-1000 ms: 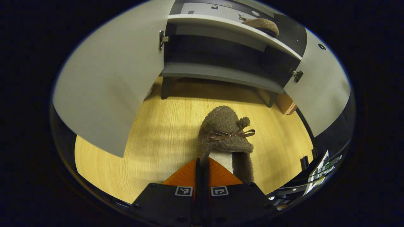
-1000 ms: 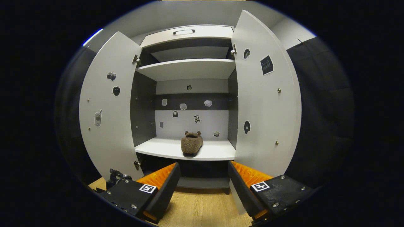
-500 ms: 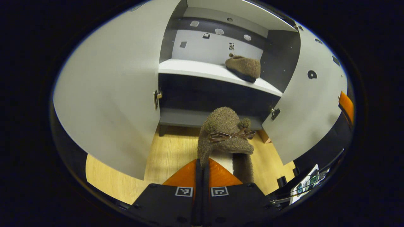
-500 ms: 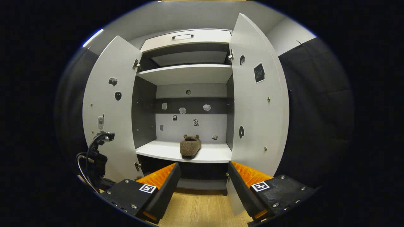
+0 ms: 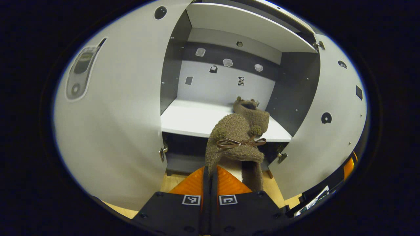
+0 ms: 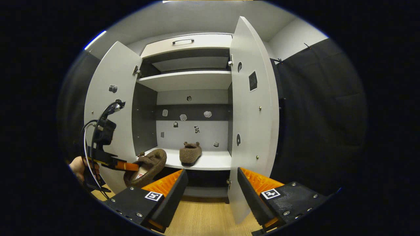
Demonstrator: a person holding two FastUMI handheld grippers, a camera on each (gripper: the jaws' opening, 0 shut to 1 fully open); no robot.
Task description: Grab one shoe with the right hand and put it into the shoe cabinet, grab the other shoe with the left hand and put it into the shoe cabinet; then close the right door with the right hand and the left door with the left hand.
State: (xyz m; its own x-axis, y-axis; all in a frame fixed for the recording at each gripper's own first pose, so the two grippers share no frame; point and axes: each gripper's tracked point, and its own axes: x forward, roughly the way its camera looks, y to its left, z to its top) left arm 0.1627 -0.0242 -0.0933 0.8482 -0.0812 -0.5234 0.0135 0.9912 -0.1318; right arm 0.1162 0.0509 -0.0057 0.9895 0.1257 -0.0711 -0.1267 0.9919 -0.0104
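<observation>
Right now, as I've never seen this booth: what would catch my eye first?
A fuzzy brown slipper pinched in the left gripper, raised before the open shoe cabinet. Its twin, the second slipper, sits on the lower shelf. Both doors stand wide; the right gripper waits open.

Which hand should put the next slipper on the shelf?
Left. The left gripper is already shut on the second slipper, just in front of the shelf. The right gripper hangs open and holds nothing. The first slipper already sits on the shelf.
</observation>
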